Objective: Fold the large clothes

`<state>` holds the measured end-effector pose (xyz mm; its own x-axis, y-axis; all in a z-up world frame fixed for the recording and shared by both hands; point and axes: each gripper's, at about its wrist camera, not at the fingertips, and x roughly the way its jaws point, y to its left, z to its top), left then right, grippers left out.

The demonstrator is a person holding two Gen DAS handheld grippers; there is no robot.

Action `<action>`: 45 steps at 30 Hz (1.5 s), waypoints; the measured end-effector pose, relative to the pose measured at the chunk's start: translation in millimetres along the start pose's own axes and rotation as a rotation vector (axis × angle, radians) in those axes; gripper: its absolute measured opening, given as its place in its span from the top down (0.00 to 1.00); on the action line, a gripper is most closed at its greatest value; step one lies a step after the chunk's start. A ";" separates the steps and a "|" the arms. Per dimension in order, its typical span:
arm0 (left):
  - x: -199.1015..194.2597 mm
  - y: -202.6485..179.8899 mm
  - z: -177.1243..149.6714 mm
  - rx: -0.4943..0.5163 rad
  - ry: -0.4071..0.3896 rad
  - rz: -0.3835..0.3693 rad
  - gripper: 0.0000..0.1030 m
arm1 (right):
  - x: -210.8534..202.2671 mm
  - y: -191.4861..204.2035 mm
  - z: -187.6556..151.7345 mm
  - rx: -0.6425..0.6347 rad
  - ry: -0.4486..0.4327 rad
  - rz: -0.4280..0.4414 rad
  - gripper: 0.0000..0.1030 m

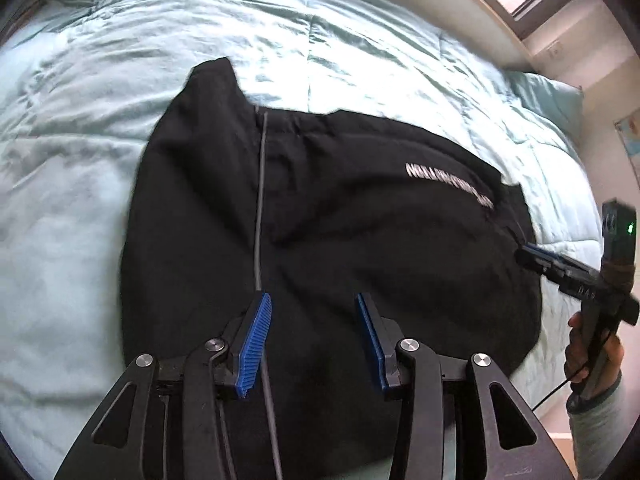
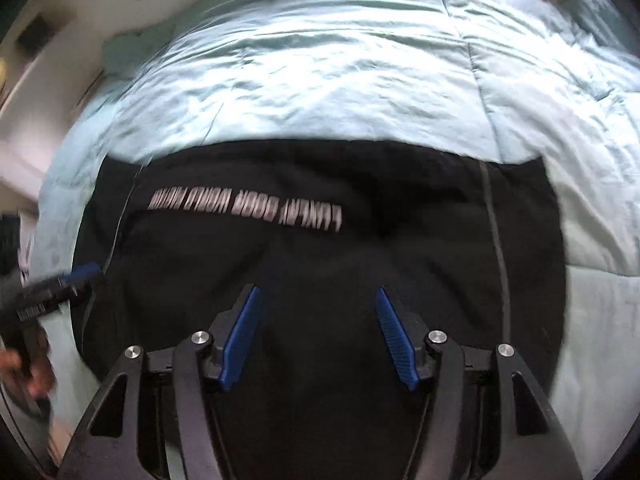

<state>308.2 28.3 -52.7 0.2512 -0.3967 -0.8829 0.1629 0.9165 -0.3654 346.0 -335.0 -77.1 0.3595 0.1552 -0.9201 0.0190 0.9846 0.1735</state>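
Claws (image 1: 314, 304) (image 2: 318, 300) agape over black garment (image 1: 320, 220); white lettering (image 2: 244, 208) blurred.

The garment (image 1: 328, 240) lies spread on the bed's comforter (image 1: 80, 160), with a pillow (image 1: 548, 96) behind it.

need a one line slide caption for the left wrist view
Open left hand-held gripper over a black garment spread on a light blue comforter, right hand-held gripper at its edge.

One black garment (image 1: 320, 220), one quilt (image 1: 80, 200), two grippers (image 1: 312, 304) (image 2: 318, 296).
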 end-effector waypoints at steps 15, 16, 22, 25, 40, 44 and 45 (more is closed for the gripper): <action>13.0 15.3 -49.7 -0.085 0.028 -0.090 0.45 | 16.1 -12.8 -66.0 0.108 0.151 -0.022 0.37; 3.6 14.4 -51.0 -0.074 0.017 -0.069 0.45 | 9.7 -13.6 -67.6 0.105 0.138 -0.032 0.37; -43.9 31.0 -49.3 -0.120 -0.057 -0.037 0.45 | -39.1 -29.1 -69.7 0.151 0.028 -0.084 0.37; -63.2 47.1 -43.8 -0.136 -0.091 0.005 0.45 | -54.9 -50.1 -66.7 0.198 0.001 -0.106 0.36; -15.2 93.7 -10.7 -0.230 0.026 -0.086 0.45 | -39.9 -147.1 -76.5 0.338 -0.060 -0.131 0.30; 10.9 99.3 -0.4 -0.264 0.064 -0.155 0.45 | -14.3 -180.2 -75.7 0.444 -0.068 0.056 0.23; 15.8 99.9 1.2 -0.268 0.075 -0.156 0.45 | -8.1 -186.3 -76.1 0.467 -0.066 0.095 0.22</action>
<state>329.6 113.6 -102.8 0.1706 -0.5377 -0.8257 -0.0655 0.8300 -0.5540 268.6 -513.7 -128.7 0.4383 0.2220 -0.8710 0.3948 0.8230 0.4084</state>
